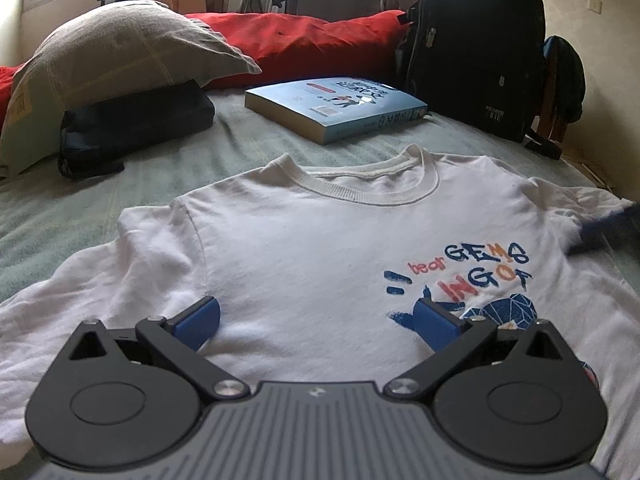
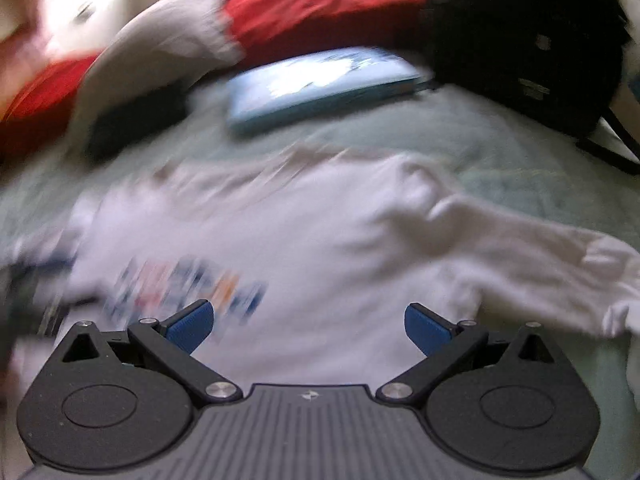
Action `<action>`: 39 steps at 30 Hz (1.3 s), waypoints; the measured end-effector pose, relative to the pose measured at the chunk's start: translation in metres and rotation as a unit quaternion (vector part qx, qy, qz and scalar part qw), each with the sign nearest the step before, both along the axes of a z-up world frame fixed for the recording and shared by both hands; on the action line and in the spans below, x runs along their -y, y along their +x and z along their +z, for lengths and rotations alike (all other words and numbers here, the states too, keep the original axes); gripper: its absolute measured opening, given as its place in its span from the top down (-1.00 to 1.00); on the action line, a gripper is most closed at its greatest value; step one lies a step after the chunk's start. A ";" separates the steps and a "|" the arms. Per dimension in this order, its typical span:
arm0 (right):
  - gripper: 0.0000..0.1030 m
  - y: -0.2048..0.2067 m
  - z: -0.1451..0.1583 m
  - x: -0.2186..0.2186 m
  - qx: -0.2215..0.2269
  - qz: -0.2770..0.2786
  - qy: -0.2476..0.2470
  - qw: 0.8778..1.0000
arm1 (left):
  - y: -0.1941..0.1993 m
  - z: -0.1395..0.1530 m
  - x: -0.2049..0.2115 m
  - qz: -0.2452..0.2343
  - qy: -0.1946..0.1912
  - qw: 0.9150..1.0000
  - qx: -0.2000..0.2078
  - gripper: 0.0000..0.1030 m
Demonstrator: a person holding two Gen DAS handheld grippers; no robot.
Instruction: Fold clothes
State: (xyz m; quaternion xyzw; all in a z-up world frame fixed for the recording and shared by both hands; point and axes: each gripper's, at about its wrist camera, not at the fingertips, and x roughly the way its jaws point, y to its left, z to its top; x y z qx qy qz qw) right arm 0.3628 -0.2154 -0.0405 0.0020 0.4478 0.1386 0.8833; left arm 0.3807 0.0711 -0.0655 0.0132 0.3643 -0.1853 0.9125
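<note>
A white T-shirt (image 1: 312, 248) lies face up and spread flat on the green bedspread, collar toward the far side, with a blue and orange print (image 1: 468, 276) on its chest. My left gripper (image 1: 318, 320) hovers open over the shirt's lower middle, nothing between its blue pads. The right wrist view is motion-blurred. It shows the same shirt (image 2: 320, 240) with its sleeve (image 2: 540, 256) crumpled at the right. My right gripper (image 2: 308, 328) is open above the shirt's body, holding nothing. A blurred blue shape (image 1: 608, 228) at the left wrist view's right edge may be the other gripper.
A blue book (image 1: 336, 108) lies beyond the collar. A grey pillow (image 1: 116, 64) rests on a dark pouch (image 1: 136, 128) at the far left. A red blanket (image 1: 304, 44) runs along the back. A black backpack (image 1: 476, 48) stands at the far right.
</note>
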 end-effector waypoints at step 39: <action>-1.00 -0.247 -0.055 0.042 0.126 0.062 -0.013 0.990 | -0.226 0.016 0.094 -0.088 0.189 0.975 0.076 -0.99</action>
